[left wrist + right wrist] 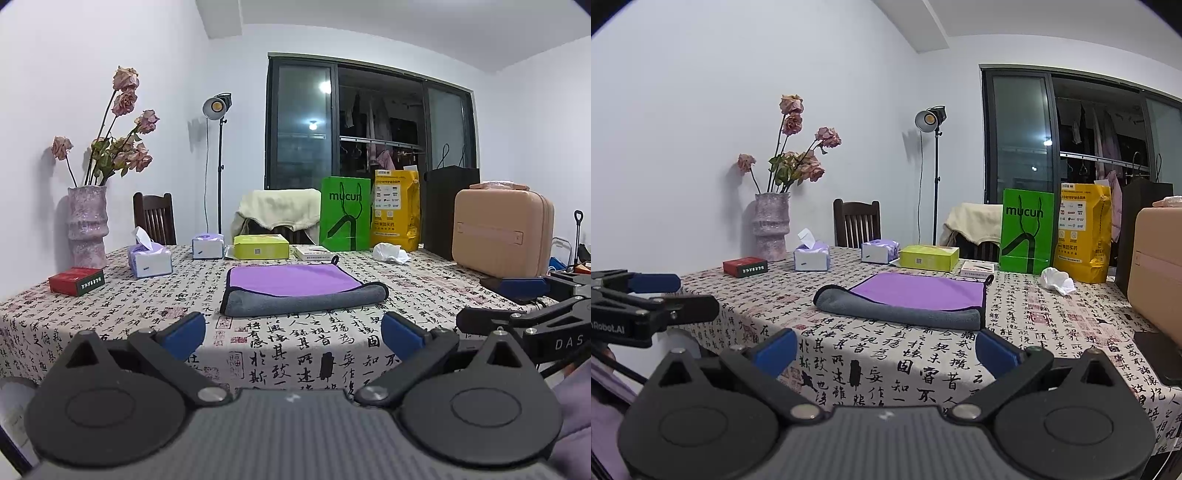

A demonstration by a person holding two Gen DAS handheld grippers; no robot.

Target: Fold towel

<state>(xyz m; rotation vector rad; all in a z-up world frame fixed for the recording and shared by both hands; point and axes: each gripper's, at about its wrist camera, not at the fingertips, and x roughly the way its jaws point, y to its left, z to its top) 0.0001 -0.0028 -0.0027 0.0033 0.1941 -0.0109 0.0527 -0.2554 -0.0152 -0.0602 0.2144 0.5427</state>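
Observation:
A towel (295,288), purple on top and grey underneath, lies on the table with its near edge folded over as a grey roll. It also shows in the right wrist view (916,295). My left gripper (293,334) is open and empty, hovering near the table's front edge, short of the towel. My right gripper (886,350) is open and empty, also short of the towel. The right gripper's side shows at the right of the left wrist view (524,291); the left gripper's side shows at the left of the right wrist view (646,291).
The table (110,306) has a calligraphy-print cloth. Behind the towel stand tissue packs (149,258), a yellow-green box (260,246), a green bag (345,214), a yellow bag (397,210), a pink case (502,236), a vase of flowers (86,225) and a red box (76,281).

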